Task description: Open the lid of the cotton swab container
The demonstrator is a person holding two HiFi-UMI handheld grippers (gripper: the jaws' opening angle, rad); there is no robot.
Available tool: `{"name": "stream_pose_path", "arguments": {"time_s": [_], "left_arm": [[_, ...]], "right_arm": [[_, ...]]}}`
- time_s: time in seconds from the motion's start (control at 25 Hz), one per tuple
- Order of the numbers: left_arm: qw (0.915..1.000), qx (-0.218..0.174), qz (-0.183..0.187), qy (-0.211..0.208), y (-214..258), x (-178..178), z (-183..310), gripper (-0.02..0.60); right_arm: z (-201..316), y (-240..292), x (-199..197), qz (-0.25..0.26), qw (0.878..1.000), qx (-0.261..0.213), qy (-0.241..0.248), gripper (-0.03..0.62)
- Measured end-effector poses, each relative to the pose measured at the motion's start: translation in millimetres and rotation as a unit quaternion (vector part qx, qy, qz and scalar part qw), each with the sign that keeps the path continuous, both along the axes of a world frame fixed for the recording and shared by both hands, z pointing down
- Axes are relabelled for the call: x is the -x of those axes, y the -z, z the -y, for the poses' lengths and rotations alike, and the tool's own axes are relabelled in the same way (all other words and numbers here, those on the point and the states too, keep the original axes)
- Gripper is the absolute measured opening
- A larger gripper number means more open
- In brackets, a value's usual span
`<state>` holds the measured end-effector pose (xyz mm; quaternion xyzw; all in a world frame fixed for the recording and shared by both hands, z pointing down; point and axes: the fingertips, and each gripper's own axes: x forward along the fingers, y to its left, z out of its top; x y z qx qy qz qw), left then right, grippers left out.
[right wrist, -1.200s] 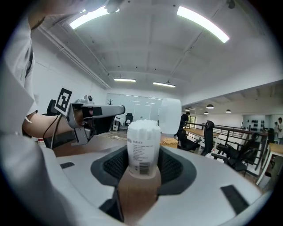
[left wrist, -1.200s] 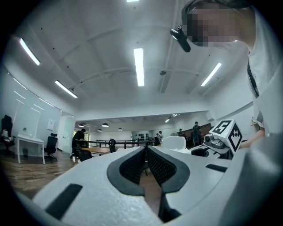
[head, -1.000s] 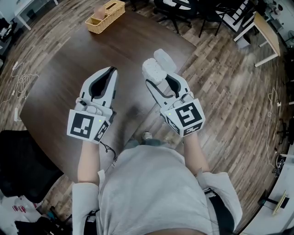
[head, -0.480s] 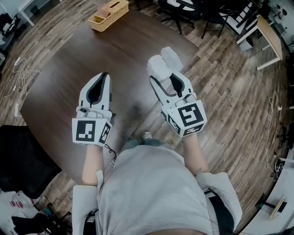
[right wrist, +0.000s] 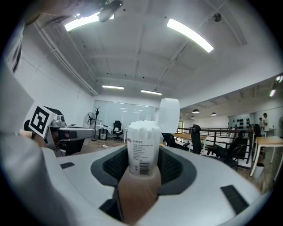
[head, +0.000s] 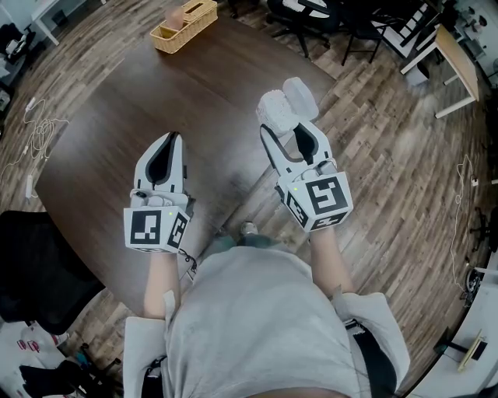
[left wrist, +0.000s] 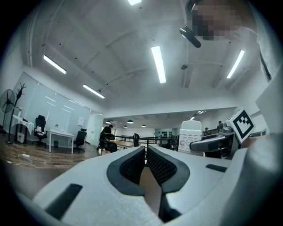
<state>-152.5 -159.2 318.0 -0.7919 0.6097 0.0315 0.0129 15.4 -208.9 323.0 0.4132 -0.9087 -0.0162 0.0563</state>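
My right gripper is shut on the cotton swab container, a white tub packed with swabs. Its round lid stands flipped open on the far side, still hinged. In the right gripper view the container sits upright between the dark pads, with the lid raised behind it. My left gripper hovers over the table to the left, apart from the container, jaws shut and empty. In the left gripper view its pads meet, and the container shows to the right.
The dark brown table lies below both grippers. A wicker basket sits at its far edge. Black office chairs stand beyond it, a wooden desk at the far right, and a black chair at the left.
The left gripper has drawn back toward my body and straightened. The right gripper with the container has shifted slightly to the right, lid still open.
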Motion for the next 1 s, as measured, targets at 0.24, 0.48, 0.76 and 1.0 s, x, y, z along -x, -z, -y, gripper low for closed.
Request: {"name": "stream_pose_path", "arguments": {"time_s": [0.24, 0.48, 0.76, 1.0], "left_arm": [[1.0, -0.008, 0.004, 0.003, 6.0, 0.0, -3.6, 0.023], [0.9999, -0.011, 0.004, 0.002, 9.4, -2.3, -5.6, 0.023], [0.9999, -0.012, 0.004, 0.002, 10.7, -0.4, -4.9, 0.023], [0.9999, -0.011, 0.0, 0.003, 10.5, 0.4, -5.6, 0.023]], "right_arm": [[-4.1, 3.2, -3.2, 0.005, 1.0, -0.005, -0.004, 0.193], [-8.6, 7.0, -5.4, 0.008, 1.0, -0.01, -0.005, 0.192], [-10.0, 8.3, -5.6, 0.01, 1.0, -0.013, -0.008, 0.192], [-12.1, 11.2, -5.9, 0.011, 1.0, -0.017, -0.009, 0.192]]}}
